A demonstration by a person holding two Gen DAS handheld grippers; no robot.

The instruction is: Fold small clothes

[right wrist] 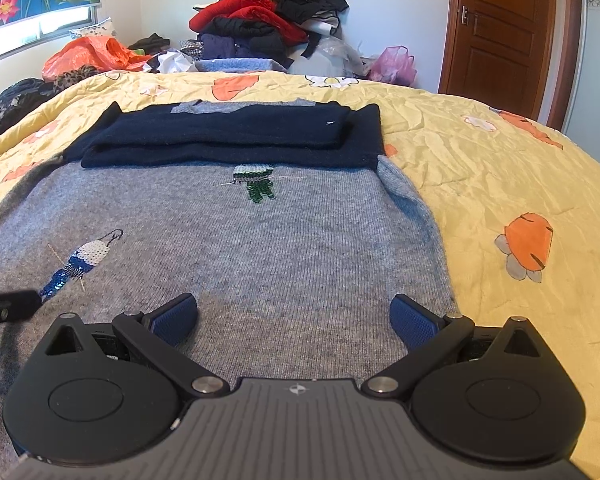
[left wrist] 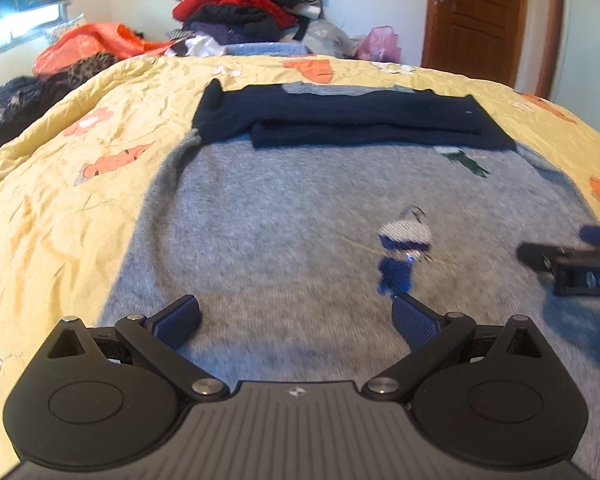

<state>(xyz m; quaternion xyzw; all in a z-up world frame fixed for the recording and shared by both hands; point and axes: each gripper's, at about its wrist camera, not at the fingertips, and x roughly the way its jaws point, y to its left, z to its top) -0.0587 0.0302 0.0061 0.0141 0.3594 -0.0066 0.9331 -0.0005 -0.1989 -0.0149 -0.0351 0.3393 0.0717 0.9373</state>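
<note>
Closest in, the left tongs [left wrist: 296, 320] hang low over the near part of a grey sweater [left wrist: 284, 216], their blue pads spread wide apart with nothing between them. The right tongs [right wrist: 294, 320] sit in the same way over the sweater's [right wrist: 260, 248] near right part, also spread wide and empty, with the right pad close to the sweater's edge.

The sweater lies flat on a yellow flowered quilt [right wrist: 500, 168] covering the bed. A blue and white sequin figure [right wrist: 82, 260] is stitched on the grey knit between the two tongs, and a green and white one [right wrist: 256, 182] lies farther up. Beyond that, the navy sleeves [right wrist: 228, 132] are folded across the chest in a dark band, with a strip of grey showing at the collar.

Past the far edge of the bed stands a pile of clothes [right wrist: 268, 20], red and black on top, with an orange plastic bag [right wrist: 88, 54] to its left and a pink bag [right wrist: 394, 64] to its right. A brown wooden door [right wrist: 504, 32] is at far right.
</note>
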